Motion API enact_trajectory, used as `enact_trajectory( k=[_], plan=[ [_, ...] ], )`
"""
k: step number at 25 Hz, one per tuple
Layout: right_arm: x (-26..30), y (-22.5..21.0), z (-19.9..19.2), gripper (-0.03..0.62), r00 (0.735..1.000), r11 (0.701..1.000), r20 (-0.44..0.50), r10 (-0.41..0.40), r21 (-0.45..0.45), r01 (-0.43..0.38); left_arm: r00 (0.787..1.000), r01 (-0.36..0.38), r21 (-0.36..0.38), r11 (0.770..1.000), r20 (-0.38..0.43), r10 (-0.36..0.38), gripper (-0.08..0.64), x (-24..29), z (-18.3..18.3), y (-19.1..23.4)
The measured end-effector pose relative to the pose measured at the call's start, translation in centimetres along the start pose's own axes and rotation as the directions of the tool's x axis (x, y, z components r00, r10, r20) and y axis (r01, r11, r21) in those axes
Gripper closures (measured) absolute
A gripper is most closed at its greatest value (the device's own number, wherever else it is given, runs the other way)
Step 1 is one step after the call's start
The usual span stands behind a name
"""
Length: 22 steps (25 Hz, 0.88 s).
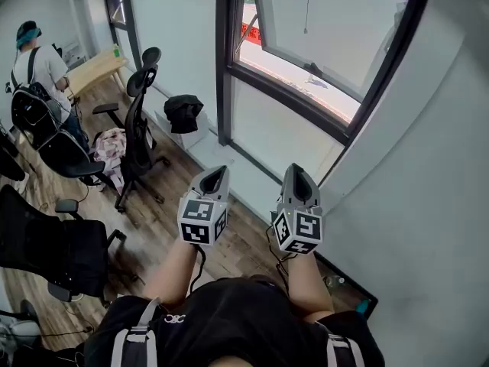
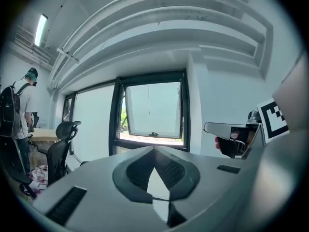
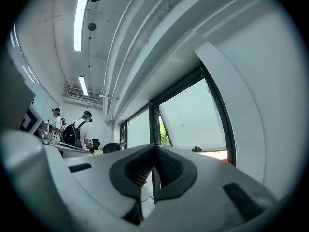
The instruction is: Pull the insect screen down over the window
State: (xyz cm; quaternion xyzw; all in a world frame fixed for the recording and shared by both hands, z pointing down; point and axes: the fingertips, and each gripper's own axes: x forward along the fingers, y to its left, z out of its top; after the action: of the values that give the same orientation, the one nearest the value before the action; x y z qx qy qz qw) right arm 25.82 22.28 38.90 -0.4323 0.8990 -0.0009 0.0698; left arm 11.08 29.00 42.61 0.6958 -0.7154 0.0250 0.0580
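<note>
— Insect screen isn't down yet: no mesh shows across the window (image 1: 306, 60), whose sash is tilted outward. I'd guess the screen sits rolled up at the top, out of sight. Only a thin cord (image 1: 308, 6) hangs in the upper pane.

— Your tongs, then. Both the left gripper (image 1: 215, 179) and the right gripper (image 1: 296, 183) are pinched together on nothing, side by side and well below that cord.

— So spread one pair of jaws before you lift it. Take the cord near its lower end, close firmly, and draw straight down at an even pace. A sideways tug would probably skew the screen.

— Keep your other gripper free to steady the bottom bar if one appears.

— Any containers to mind?

— Just a black bag (image 1: 183, 113) on the low ledge under the left pane. You can't tell from here whether anything is in it, and it lies well apart from your reach.
</note>
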Motion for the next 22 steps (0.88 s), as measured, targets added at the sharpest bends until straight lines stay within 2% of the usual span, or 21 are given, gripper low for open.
enact_trajectory(
  k=[12, 22],
  plan=[
    [0.1, -0.3, -0.3, 0.589, 1.000, 1.000, 0.006, -0.023, -0.005, 0.023, 1.000, 0.010, 0.033, 0.999, 0.005, -0.010, 0.548, 0.4, 0.0, -0.1],
    [4.9, -2.1, -1.1, 0.589, 0.999, 1.000, 0.022, -0.024, -0.018, 0.024, 1.000, -0.005, 0.044, 0.999, 0.011, 0.005, 0.548, 5.0, -0.2, 1.8]
  ],
)
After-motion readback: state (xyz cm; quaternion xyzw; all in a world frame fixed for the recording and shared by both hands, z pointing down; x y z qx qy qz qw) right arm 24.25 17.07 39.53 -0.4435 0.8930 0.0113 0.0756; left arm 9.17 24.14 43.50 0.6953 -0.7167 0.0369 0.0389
